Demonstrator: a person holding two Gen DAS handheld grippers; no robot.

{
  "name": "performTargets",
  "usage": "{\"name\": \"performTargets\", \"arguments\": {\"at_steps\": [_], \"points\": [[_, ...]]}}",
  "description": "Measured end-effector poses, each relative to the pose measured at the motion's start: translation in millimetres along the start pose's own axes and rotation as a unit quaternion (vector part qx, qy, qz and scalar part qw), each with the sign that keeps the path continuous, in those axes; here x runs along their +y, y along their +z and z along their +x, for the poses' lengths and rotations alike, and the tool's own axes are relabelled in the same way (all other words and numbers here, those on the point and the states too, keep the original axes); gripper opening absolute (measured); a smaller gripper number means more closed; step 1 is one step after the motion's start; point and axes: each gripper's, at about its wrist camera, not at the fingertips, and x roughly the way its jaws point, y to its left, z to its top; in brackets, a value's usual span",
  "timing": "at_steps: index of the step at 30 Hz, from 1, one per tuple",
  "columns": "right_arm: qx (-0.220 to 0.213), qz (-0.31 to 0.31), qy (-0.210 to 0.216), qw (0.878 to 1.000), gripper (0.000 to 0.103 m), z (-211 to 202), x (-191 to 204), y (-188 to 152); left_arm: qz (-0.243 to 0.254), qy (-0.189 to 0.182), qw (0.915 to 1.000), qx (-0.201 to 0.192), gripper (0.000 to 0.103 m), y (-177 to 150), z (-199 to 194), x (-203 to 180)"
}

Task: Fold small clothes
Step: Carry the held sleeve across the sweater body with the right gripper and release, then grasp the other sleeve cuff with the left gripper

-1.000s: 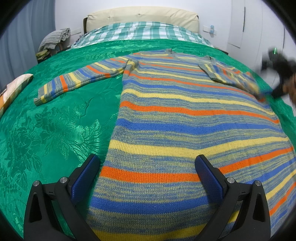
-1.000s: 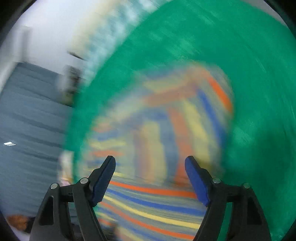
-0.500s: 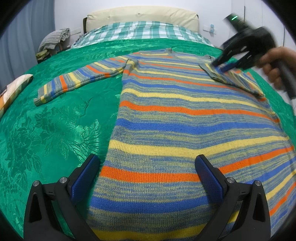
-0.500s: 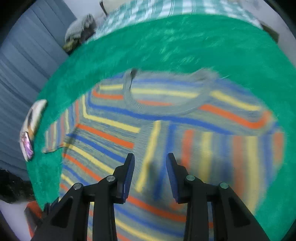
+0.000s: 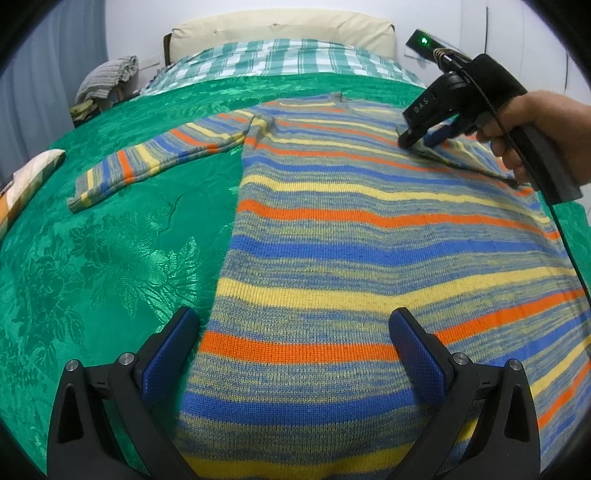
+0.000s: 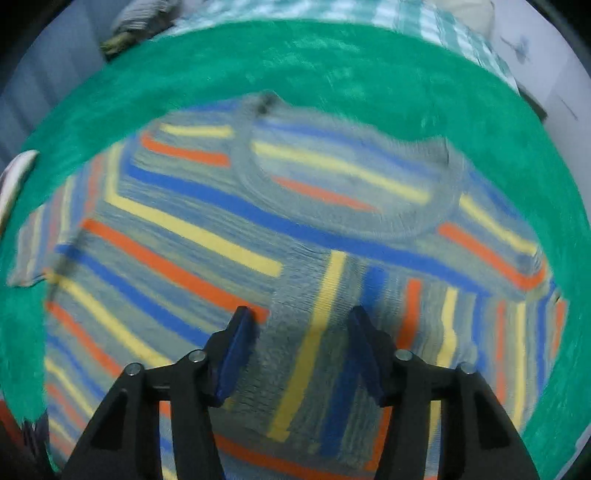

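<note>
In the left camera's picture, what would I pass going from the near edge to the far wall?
Left gripper → striped sweater → green bedspread → checked sheet → cream headboard.

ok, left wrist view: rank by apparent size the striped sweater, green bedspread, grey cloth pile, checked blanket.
1-2. Striped knit sweater and green patterned bedspread: similar, sweater nearer, unsure.
3. Green-and-white checked blanket.
4. Grey crumpled cloth pile; both lie far back.
</note>
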Motion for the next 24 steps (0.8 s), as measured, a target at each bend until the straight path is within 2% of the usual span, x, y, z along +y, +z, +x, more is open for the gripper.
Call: {"name": "performTargets", "arguments": {"at_steps": [1,2,4,5,6,7,8,9,12,14,15,17,22,24], "points": [[-0.012,0.004,-0.002,1.000,0.018,-2,0,-1,0.001,0.001,1.0000,0.000,0.103,0,0,0],[-0.025,0.011,0.003,1.000,0.010,-9,-1,-2,0.001,0.001,1.0000,0.000,0.103,0,0,0],[-0.053,0.025,0.037,0.998,0.010,-28,-1,-7,0.001,0.000,1.0000,0.001,0.103,0,1,0],[-0.065,0.018,0.054,0.996,0.014,-36,2,-9,0.002,0.000,1.0000,0.001,0.103,0,1,0],[-0.067,0.001,0.064,0.996,0.023,-39,7,-12,0.004,0.001,1.0000,0.001,0.103,0,1,-1],[-0.052,-0.002,0.067,0.996,0.052,-34,12,-13,0.005,-0.001,1.0000,0.002,0.103,0,1,-1],[-0.034,-0.006,0.068,0.997,0.067,-30,14,-17,0.005,-0.004,1.0000,0.004,0.103,1,1,0],[-0.034,-0.006,0.063,0.997,0.067,-31,12,-22,0.002,-0.009,0.9999,0.007,0.103,1,1,1],[-0.077,0.015,0.057,0.995,0.070,-53,3,-44,-0.008,-0.026,0.9995,0.016,0.103,3,2,6],[-0.107,0.039,0.061,0.992,0.086,-76,-7,-64,-0.011,-0.031,0.9991,0.026,0.103,3,2,7],[-0.123,0.050,0.060,0.989,0.088,-88,-13,-80,-0.013,-0.034,0.9988,0.032,0.103,3,1,8],[-0.140,0.060,0.054,0.987,0.088,-105,-16,-102,-0.020,-0.040,0.9976,0.053,0.103,2,-1,11],[-0.143,0.062,0.013,0.988,0.088,-137,-38,-191,-0.009,-0.049,0.9952,0.084,0.103,3,-7,11],[-0.139,0.073,-0.006,0.988,0.088,-139,-46,-219,-0.046,-0.074,0.9914,0.098,0.102,9,-20,24]]}}
